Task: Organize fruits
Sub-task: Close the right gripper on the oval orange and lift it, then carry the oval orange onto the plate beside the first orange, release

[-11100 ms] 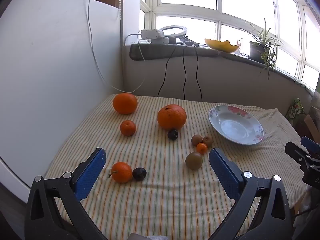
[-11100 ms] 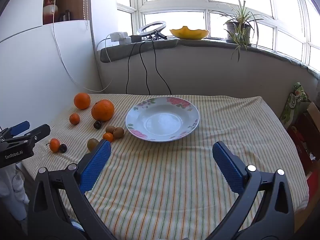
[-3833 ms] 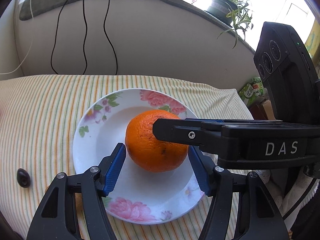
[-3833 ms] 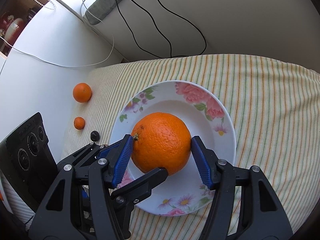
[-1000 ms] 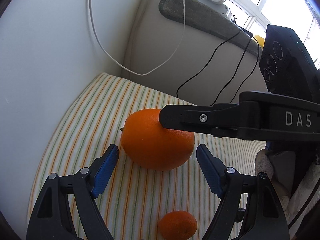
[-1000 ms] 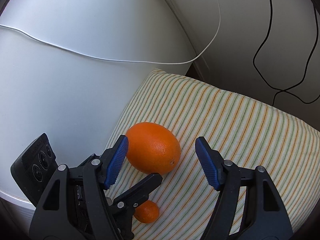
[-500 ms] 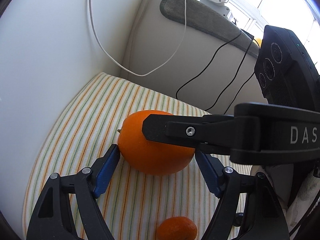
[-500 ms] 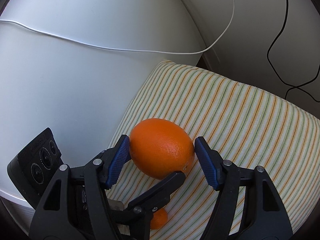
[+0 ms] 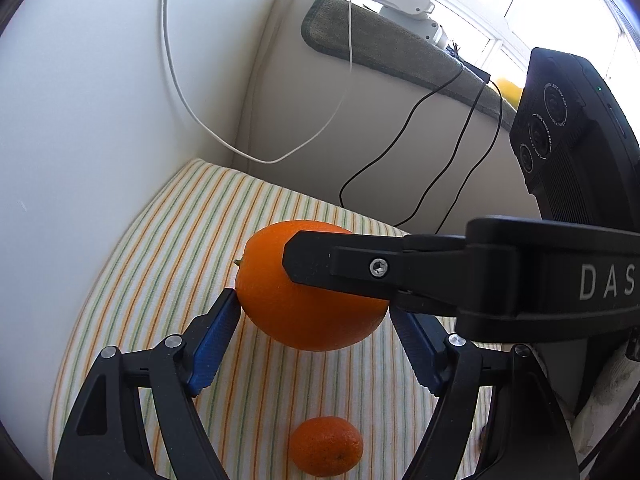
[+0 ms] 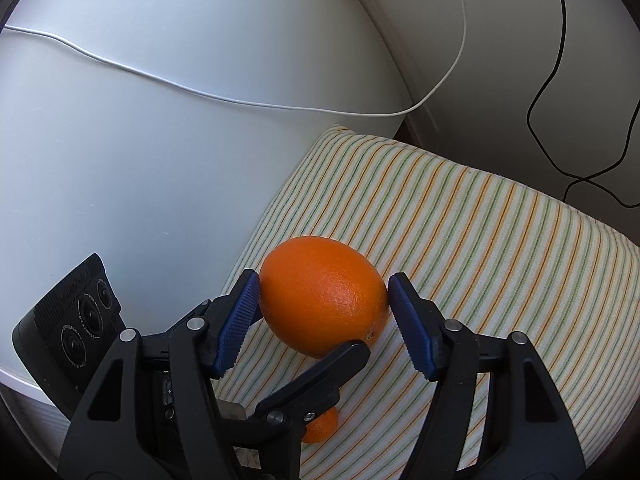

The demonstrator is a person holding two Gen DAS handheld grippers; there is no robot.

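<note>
1. Orange (image 9: 308,312) sits in the middle of both views, big and round, between blue pads from both sides.
2. Left hand-held gripper (image 9: 314,334) pinches the orange: its left pad (image 9: 216,340) touches the fruit's left side, and its right pad (image 9: 416,350) sits at the fruit's right edge, partly hidden.
3. Right hand-held gripper (image 10: 322,322) also pinches the orange, with a blue pad (image 10: 236,322) pressed on one side and the other pad touching the far side.
4. In the left view, a black finger of the right hand-held gripper reaches in from the right edge and lies across the top of the orange.
5. Under the orange is the striped cloth (image 10: 500,240) on the counter. It looks a little above the cloth, but I cannot tell for sure.
6. Small orange (image 9: 326,446) lies on the cloth at the bottom of the left view, apart from the big one.
7. White cord (image 9: 224,136) hangs on the white wall in the upper left.
8. Black cords (image 9: 420,160) hang down the wall in the upper middle.
</note>
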